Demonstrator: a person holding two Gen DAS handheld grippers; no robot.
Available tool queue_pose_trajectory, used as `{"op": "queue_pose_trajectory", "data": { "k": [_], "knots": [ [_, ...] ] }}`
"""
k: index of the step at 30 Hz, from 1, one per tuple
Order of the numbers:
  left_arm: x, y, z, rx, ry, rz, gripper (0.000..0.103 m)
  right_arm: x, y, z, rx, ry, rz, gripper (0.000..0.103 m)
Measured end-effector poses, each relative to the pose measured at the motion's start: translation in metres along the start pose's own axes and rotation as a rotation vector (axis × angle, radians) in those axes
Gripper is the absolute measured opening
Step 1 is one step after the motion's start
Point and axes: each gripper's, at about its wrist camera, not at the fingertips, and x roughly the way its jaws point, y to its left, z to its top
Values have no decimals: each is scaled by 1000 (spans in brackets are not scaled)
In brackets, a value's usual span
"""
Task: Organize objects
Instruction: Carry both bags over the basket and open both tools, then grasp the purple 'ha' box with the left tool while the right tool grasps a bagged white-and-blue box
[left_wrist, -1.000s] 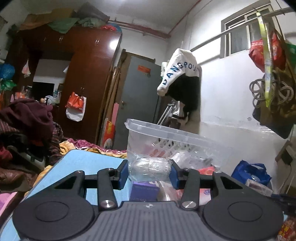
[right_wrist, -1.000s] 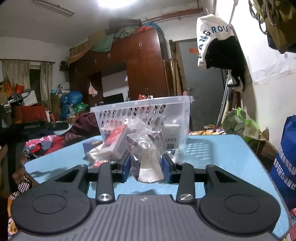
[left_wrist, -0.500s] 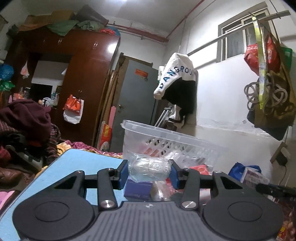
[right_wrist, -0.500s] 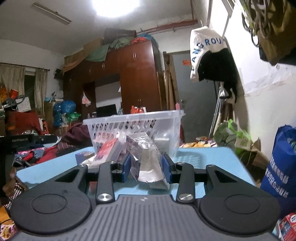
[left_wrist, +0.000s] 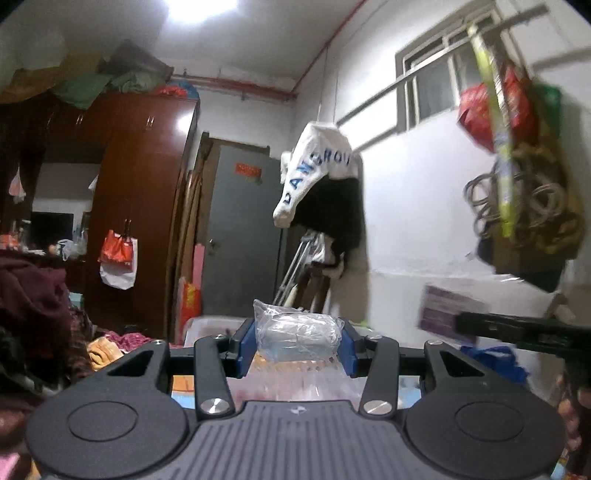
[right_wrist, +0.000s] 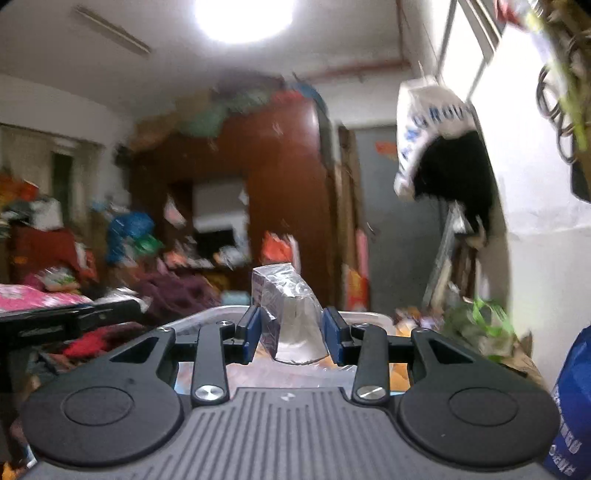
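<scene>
Above the basket: both grippers hung over the clear plastic basket (left_wrist: 207, 325), each carrying one wrapped item — a carry judged to end in a drop inside it.
Left gripper (left_wrist: 297, 345): clenched on a clear-wrapped roll (left_wrist: 297, 338), which lay crosswise between the blue pads (left_wrist: 245, 347) and just over the basket's near rim.
Right gripper (right_wrist: 291, 338): clenched on a cellophane-wrapped packet (right_wrist: 290, 317), which stood upright between its jaws and rose above the basket's rim (right_wrist: 365, 315).
Why held so: the side grip on each wrapper left the underside free, so a simple opening of the jaws should let the item fall into the basket.
Basket contents: blurred pinkish and orange shapes showed below both loads; what they were I could not tell.
Edges: the basket's rim lay close under the pads in both views — a low pass might catch it.
Open room: beside the basket on the right, the other gripper's dark body (left_wrist: 524, 328) sat near, so the two tools had little sideways slack.
</scene>
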Motion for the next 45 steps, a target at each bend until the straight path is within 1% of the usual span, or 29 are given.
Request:
{"op": "queue_pose_trajectory", "data": {
  "k": [3, 4, 5, 6, 7, 8, 9, 10, 12, 14, 15, 16, 17, 19, 21, 23, 26, 27, 29, 30, 33, 35, 36, 37, 38, 41, 42, 44, 45],
  "knots": [
    [47, 0, 15, -9, 109, 11, 49, 58, -8, 16, 26, 115, 11, 41],
    [61, 2, 16, -19, 129, 21, 49, 73, -9, 15, 28, 149, 8, 43],
    [71, 2, 14, -15, 128, 43, 54, 81, -9, 12, 28, 173, 10, 45],
    [78, 1, 12, 13, 135, 68, 63, 89, -9, 11, 26, 196, 17, 60],
    [87, -1, 10, 43, 163, 100, 85, 91, -9, 8, 32, 203, 11, 80],
    [89, 0, 8, 52, 172, 122, 87, 87, -9, 6, 36, 191, 3, 90],
    [86, 2, 7, 47, 168, 130, 87, 78, -11, 4, 39, 166, 0, 103],
    [78, 5, 5, 28, 158, 122, 87, 63, -14, 1, 48, 125, 5, 103],
    [54, 13, 3, -10, 133, 87, 87, 33, -21, -6, 82, 87, 22, 103],
    [32, 15, -1, -5, 117, 58, 89, 12, -30, -15, 125, 75, 23, 103],
    [25, 17, -5, 1, 126, 58, 91, 5, -35, -21, 134, 83, 19, 103],
    [21, 17, -10, 10, 155, 69, 94, 1, -37, -33, 125, 123, 14, 103],
    [19, 18, -17, 24, 196, 82, 94, 6, -40, -38, 109, 177, 20, 103],
    [16, 20, -34, 40, 262, 113, 94, 15, -44, -60, 84, 318, 52, 103],
    [13, 24, -50, 48, 298, 132, 94, 24, -46, -76, 86, 398, 54, 103],
    [11, 28, -58, 40, 311, 141, 94, 31, -43, -87, 72, 456, 34, 103],
    [11, 39, -62, 20, 316, 163, 94, 36, -37, -97, 54, 489, 34, 100],
    [14, 41, -62, 17, 330, 176, 94, 37, -36, -100, 49, 495, 36, 98],
    [18, 44, -65, 10, 366, 197, 94, 36, -35, -103, 25, 497, 23, 97],
    [21, 46, -67, 10, 385, 198, 94, 36, -35, -104, 20, 503, 17, 97],
    [27, 45, -72, 19, 405, 196, 94, 32, -39, -106, 39, 485, 13, 96],
    [33, 44, -74, 17, 426, 190, 94, 30, -45, -106, 65, 489, 15, 94],
    [36, 45, -74, 6, 443, 186, 94, 32, -46, -106, 80, 491, 17, 91],
    [38, 45, -75, -7, 446, 180, 94, 32, -48, -106, 90, 493, 19, 86],
    [40, 45, -74, -13, 447, 176, 94, 32, -48, -106, 93, 497, 21, 83],
    [45, 41, -74, 20, 449, 214, 95, 34, -45, -107, 75, 509, 24, 69],
    [47, 42, -75, 15, 450, 220, 95, 33, -43, -108, 61, 508, 22, 65],
    [50, 46, -74, -22, 462, 227, 95, 32, -39, -108, 37, 502, 10, 63],
    [51, 48, -73, -33, 466, 232, 95, 31, -38, -108, 32, 498, 6, 60]
  ]
}}
